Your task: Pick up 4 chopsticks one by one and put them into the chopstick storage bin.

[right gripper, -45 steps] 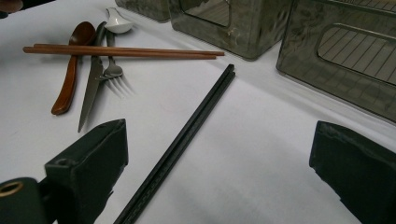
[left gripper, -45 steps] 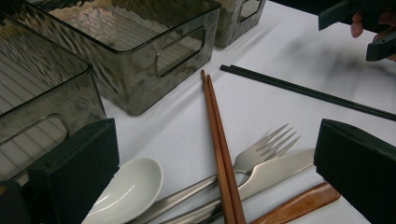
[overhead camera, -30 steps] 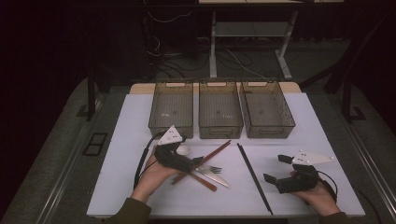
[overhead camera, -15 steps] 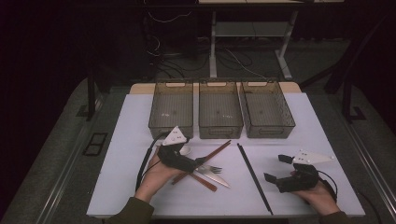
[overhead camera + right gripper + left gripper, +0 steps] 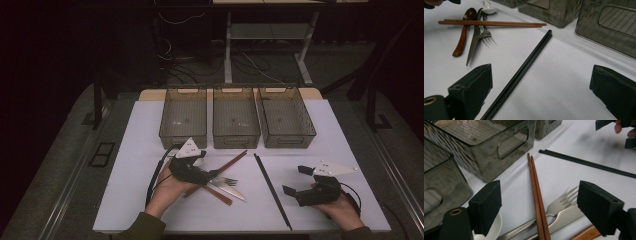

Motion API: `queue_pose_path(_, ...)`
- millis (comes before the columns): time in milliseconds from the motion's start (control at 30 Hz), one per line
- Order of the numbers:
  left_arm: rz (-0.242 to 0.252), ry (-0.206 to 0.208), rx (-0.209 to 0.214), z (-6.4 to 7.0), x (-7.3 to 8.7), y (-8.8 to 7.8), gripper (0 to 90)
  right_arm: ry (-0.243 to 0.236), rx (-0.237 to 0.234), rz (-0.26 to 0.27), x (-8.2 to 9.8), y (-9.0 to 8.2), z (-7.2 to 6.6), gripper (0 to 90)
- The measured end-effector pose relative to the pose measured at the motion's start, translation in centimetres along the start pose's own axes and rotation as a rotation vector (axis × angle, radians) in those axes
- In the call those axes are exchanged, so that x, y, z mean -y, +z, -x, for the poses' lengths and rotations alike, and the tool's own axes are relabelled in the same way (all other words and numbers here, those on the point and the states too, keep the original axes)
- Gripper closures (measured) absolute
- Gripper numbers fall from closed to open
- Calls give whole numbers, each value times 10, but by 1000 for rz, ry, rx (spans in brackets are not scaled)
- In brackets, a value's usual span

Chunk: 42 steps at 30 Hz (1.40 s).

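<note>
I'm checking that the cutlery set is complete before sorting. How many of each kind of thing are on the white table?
Smoky clear plastic bins: 3
Brown wooden chopsticks: 2
Black chopsticks: 2
Silver metal fork: 1
Silver metal knife: 1
Brown wooden spoon: 1
White ceramic spoon: 1
Total: 11

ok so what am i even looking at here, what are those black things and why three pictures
A person sits at a white table holding a hand-operated gripper in each hand: the left gripper and the right gripper. Each has two black padded jaws.

One picture comes from a camera above the table. The other two come from cameras riding on the grippers, looking out between their jaws.

On the table are three clear bins, brown chopsticks, black chopsticks, a fork, a knife, a wooden spoon and a white spoon.

Nothing is held. The left jaws have just been closing around the brown chopsticks and fork without pressing on them; the right jaws stand open over the black chopsticks.
</note>
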<state>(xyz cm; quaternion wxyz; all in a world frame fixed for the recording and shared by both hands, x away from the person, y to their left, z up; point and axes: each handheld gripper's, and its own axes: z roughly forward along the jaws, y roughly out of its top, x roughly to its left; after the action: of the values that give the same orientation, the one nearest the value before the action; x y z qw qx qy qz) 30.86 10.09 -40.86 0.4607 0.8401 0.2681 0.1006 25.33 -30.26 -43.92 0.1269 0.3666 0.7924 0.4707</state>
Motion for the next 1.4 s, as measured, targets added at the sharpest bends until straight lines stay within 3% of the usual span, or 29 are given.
queue_pose_path(267, -19, -6, 1, 1, 0, 0, 285, -1, 3, -2, 0, 0, -1, 40)
queue_pose_path(633, -66, 9, 28, 4, 1, 4, 480, -10, 7, -3, 0, 1, 0, 40)
queue_pose_path(933, -120, 15, 16, 6, 3, 9, 639, -13, 9, -4, 0, 1, 0, 40)
queue_pose_path(1400, -181, 15, -5, 6, 7, 17, 744, -19, 13, -12, 0, 1, -1, 40)
